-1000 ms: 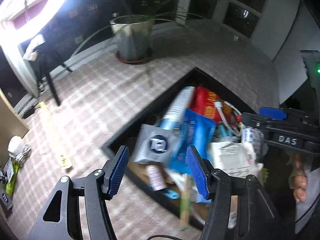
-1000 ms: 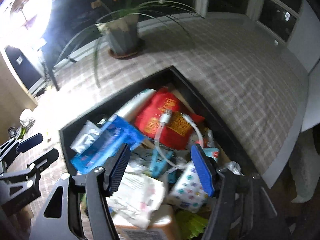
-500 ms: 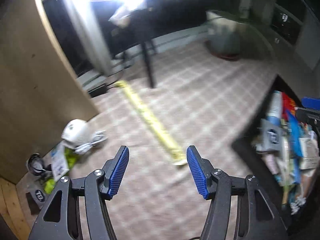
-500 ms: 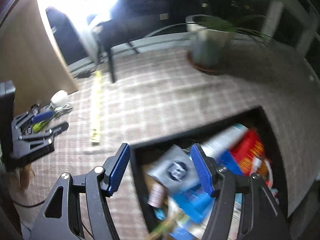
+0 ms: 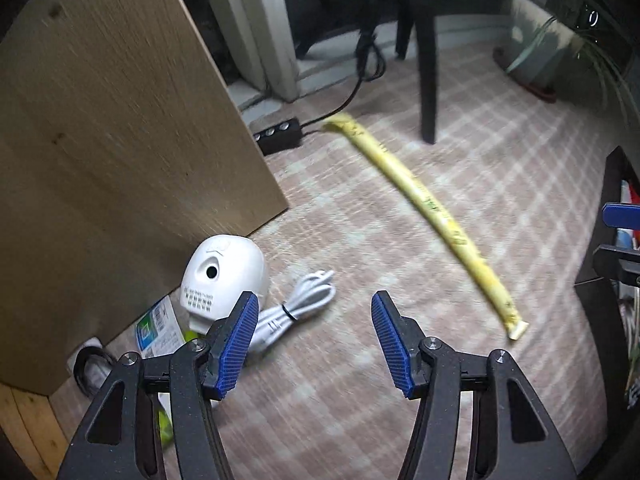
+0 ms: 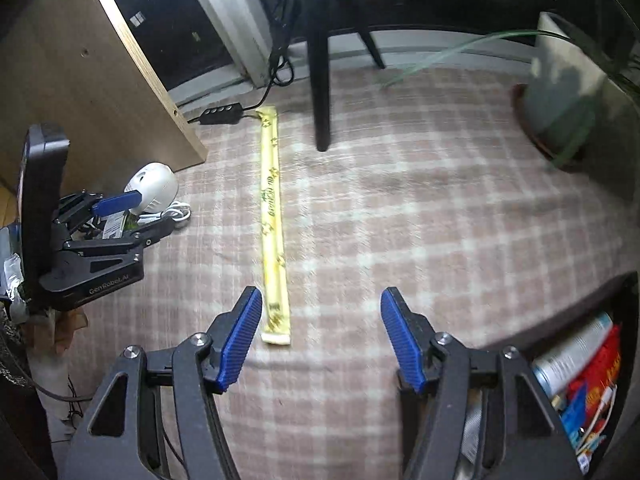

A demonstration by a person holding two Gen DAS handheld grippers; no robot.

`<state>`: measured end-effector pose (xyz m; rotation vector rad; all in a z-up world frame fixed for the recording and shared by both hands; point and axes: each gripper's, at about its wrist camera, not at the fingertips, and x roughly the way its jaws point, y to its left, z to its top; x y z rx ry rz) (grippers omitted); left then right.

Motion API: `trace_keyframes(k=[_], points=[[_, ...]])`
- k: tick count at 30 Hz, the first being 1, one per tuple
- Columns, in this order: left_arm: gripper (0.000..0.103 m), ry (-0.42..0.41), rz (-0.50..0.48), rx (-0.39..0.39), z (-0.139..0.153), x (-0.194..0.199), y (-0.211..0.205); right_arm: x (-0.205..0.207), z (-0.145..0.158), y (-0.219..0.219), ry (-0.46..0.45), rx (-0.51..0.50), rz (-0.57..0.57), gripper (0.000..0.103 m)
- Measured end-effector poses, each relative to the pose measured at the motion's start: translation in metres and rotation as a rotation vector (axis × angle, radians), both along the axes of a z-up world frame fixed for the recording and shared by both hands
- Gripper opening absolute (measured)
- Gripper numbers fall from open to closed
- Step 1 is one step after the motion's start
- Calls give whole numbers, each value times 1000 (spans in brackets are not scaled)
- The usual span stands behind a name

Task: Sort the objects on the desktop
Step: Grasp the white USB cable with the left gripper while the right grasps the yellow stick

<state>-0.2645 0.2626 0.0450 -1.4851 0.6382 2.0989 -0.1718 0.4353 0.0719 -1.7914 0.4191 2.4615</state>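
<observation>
A long yellow wrapped stick (image 5: 424,204) lies on the checked cloth; in the right wrist view it (image 6: 272,216) ends just ahead of my open, empty right gripper (image 6: 320,336). A white dome-shaped device (image 5: 222,276) and a bundled white cable (image 5: 296,308) sit by a wooden panel, just ahead-left of my open, empty left gripper (image 5: 314,344). A green-and-white packet (image 5: 156,330) lies beside the device. The black box (image 6: 624,292) at the right holds a silver tube (image 6: 572,354), a red packet (image 6: 600,372) and other items.
A wooden panel (image 5: 100,152) stands at the left. A black power strip (image 5: 280,140) with cords lies behind it. A black chair leg (image 5: 428,60) stands on the cloth. A potted plant (image 6: 564,80) stands at the far right.
Both grippers swung left from over the full black box to the cloth. The stick, white device and cable came into view; the box is now at the right edge.
</observation>
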Motion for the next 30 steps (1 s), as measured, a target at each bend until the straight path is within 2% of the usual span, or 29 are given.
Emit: trace_keyframes(k=[6, 14, 17, 22, 27, 30], points=[[48, -46, -29, -12, -18, -12, 1, -33, -20, -12, -36, -6, 13, 52], [50, -46, -60, -76, -43, -2, -7, -61, -37, -27, -67, 12, 40, 51], [42, -60, -12, -42, -42, -3, -17, -69, -47, -31, -80, 29, 47, 51], [29, -51, 19, -36, -42, 4, -21, -82, -62, -43, -98, 62, 70, 51], [22, -26, 61, -36, -42, 17, -18, -93, -73, -52, -106, 117, 78, 50], [19, -30, 101, -14, -42, 19, -18, -99, -74, -57, -90, 167, 84, 43]])
